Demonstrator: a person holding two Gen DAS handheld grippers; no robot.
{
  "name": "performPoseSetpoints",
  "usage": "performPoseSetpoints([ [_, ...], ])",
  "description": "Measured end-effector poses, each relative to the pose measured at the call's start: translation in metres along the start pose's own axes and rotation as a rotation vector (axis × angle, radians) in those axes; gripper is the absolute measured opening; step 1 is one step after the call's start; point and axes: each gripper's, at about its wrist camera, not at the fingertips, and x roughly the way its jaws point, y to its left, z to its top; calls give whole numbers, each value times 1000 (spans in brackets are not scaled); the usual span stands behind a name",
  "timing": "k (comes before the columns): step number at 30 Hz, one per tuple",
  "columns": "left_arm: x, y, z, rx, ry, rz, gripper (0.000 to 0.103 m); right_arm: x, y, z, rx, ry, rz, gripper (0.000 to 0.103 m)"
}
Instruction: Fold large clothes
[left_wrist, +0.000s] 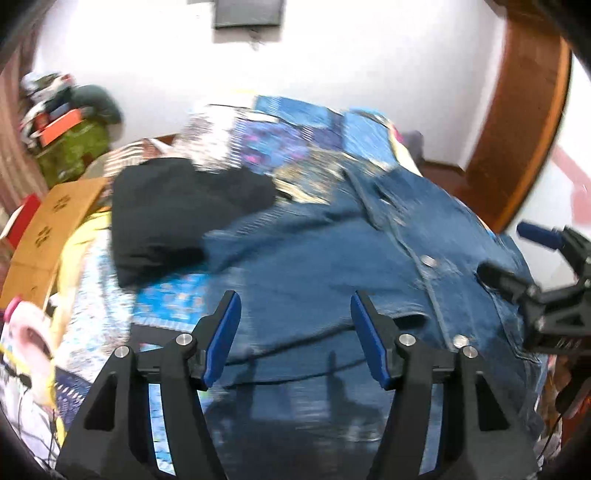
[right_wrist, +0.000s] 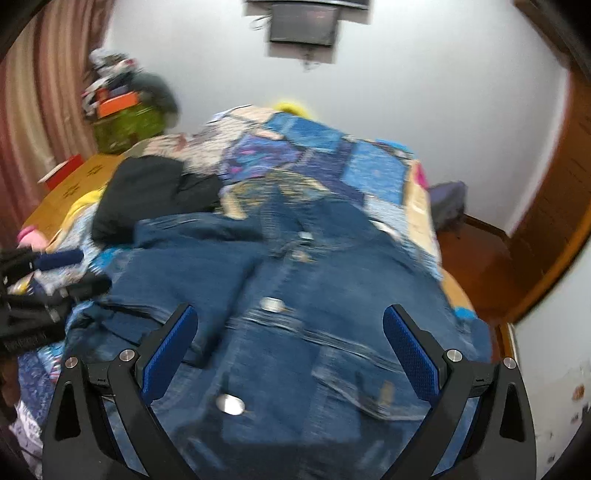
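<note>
A blue denim jacket (left_wrist: 314, 258) (right_wrist: 332, 295) lies spread on a bed covered by a blue patchwork quilt (left_wrist: 288, 144) (right_wrist: 314, 155), its metal buttons facing up. My left gripper (left_wrist: 293, 299) hovers over the jacket's near left part, open, with nothing between its blue pads. My right gripper (right_wrist: 290, 310) hangs open over the buttoned front, also holding nothing. Each gripper shows at the edge of the other's view: the right gripper (left_wrist: 506, 251) and the left gripper (right_wrist: 94, 268). Both views are motion-blurred.
A folded black garment (left_wrist: 166, 214) (right_wrist: 147, 192) lies on the quilt left of the jacket. A cardboard box (left_wrist: 51, 221) and a cluttered green pile (left_wrist: 74, 147) stand at the left. A wooden door frame (right_wrist: 546, 221) curves at the right. A dark screen (right_wrist: 303, 22) hangs on the white wall.
</note>
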Motion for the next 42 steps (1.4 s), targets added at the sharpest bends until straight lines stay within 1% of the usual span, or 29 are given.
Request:
performPoseSetpoints([
  [2, -9, 23, -3, -27, -20, 49, 62, 9, 19, 6, -49, 13, 41, 100],
  [4, -12, 42, -7, -52, -24, 80, 63, 19, 40, 11, -93, 32, 99, 100],
  [6, -16, 62, -14, -82, -20, 103, 64, 29, 58, 15, -133, 51, 130, 99],
  [9, -14, 88, -27, -131, 3, 139, 64, 43, 86, 18, -214, 76, 157, 99],
  [13, -9, 111, -42, -177, 37, 162, 64, 60, 124, 16, -324, 122, 223, 98],
  [15, -8, 117, -49, -187, 47, 169, 64, 70, 141, 13, -372, 150, 238, 98],
  [18, -5, 123, -56, -202, 65, 171, 64, 86, 161, 9, -437, 187, 233, 96],
  [23, -3, 128, -65, -219, 80, 173, 64, 111, 181, -2, -516, 270, 235, 85],
  [24, -2, 128, -66, -223, 81, 171, 64, 114, 182, -3, -520, 280, 232, 80],
  [25, -2, 129, -67, -228, 84, 167, 64, 118, 183, -4, -519, 293, 231, 72],
  [27, 0, 129, -68, -233, 91, 162, 64, 125, 182, -5, -509, 320, 240, 69],
  [29, 2, 127, -69, -236, 100, 155, 64, 128, 182, -4, -490, 320, 256, 66],
  [30, 3, 126, -69, -234, 102, 152, 64, 127, 179, -3, -478, 315, 269, 60],
  [31, 4, 124, -68, -229, 104, 151, 64, 124, 178, -2, -470, 310, 281, 50],
  [32, 4, 122, -68, -225, 106, 152, 64, 120, 177, -1, -463, 301, 301, 43],
  [33, 4, 121, -67, -220, 107, 152, 64, 117, 177, 0, -461, 294, 313, 30],
  [34, 5, 119, -66, -216, 107, 151, 64, 110, 176, 1, -463, 273, 307, 24],
  [35, 5, 116, -64, -214, 106, 148, 64, 107, 178, 1, -468, 251, 294, 22],
  [36, 5, 114, -63, -213, 104, 144, 64, 101, 176, 3, -469, 226, 289, 18],
  [38, 5, 109, -59, -206, 99, 132, 64, 89, 168, 8, -452, 180, 273, 5],
  [42, 7, 96, -52, -182, 96, 120, 64, 60, 134, 29, -344, 78, 257, 4],
])
